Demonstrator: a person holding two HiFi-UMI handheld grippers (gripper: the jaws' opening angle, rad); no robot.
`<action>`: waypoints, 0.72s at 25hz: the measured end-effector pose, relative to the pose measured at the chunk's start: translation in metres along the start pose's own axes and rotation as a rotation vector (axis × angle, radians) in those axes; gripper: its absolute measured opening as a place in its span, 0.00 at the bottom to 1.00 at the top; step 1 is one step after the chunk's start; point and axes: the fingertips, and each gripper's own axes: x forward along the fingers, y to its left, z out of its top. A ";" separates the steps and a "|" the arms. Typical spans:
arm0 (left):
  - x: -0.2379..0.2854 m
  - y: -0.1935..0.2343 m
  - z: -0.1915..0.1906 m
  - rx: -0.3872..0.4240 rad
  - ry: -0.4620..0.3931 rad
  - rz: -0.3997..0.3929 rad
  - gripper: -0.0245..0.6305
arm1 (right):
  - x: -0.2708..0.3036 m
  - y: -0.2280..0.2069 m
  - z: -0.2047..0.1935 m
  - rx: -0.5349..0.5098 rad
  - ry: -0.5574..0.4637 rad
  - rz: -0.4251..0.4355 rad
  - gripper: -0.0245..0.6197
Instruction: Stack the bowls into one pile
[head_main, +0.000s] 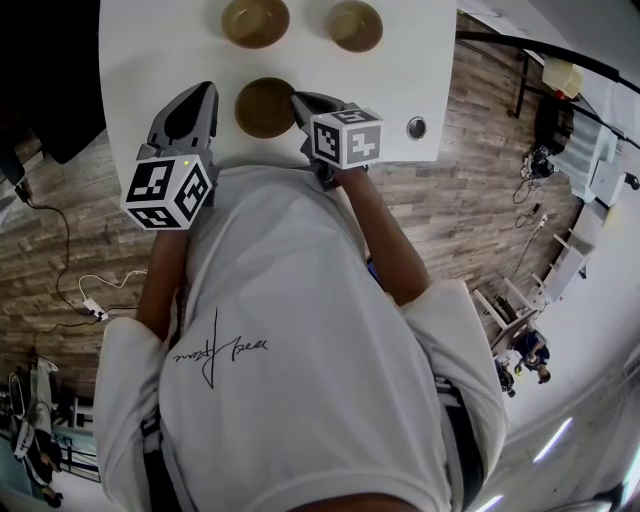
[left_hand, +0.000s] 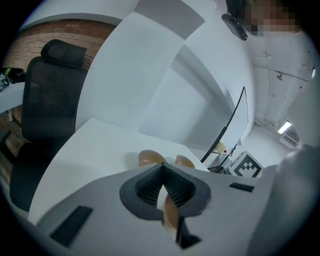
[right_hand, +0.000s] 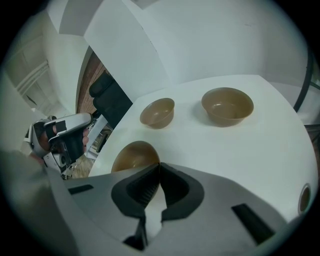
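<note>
Three brown bowls stand on the white table (head_main: 150, 50). Two sit at the far side, the left one (head_main: 255, 20) (right_hand: 157, 112) and the right one (head_main: 354, 25) (right_hand: 227, 105). The near bowl (head_main: 265, 107) (right_hand: 134, 155) is close to the table's front edge. My right gripper (head_main: 298, 98) (right_hand: 159, 165) is shut with nothing in it, its tip right beside that bowl's right rim. My left gripper (head_main: 207, 92) (left_hand: 162, 166) is shut and empty too, just left of the near bowl, which shows through the gap in its jaws (left_hand: 171, 212).
A round grommet hole (head_main: 416, 127) (right_hand: 303, 197) lies in the table near its front right. A black office chair (left_hand: 47, 95) stands off the table's left side. Wood floor with cables (head_main: 90, 300) surrounds the table.
</note>
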 end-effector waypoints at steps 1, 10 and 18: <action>0.000 0.001 0.000 -0.002 0.000 0.001 0.04 | -0.001 0.000 0.001 -0.001 0.001 0.002 0.06; 0.004 -0.010 -0.006 -0.010 0.020 -0.035 0.04 | -0.007 -0.001 0.010 -0.006 0.007 0.022 0.06; 0.002 -0.003 -0.006 -0.027 0.017 -0.031 0.04 | -0.015 -0.001 0.020 -0.012 -0.004 0.025 0.06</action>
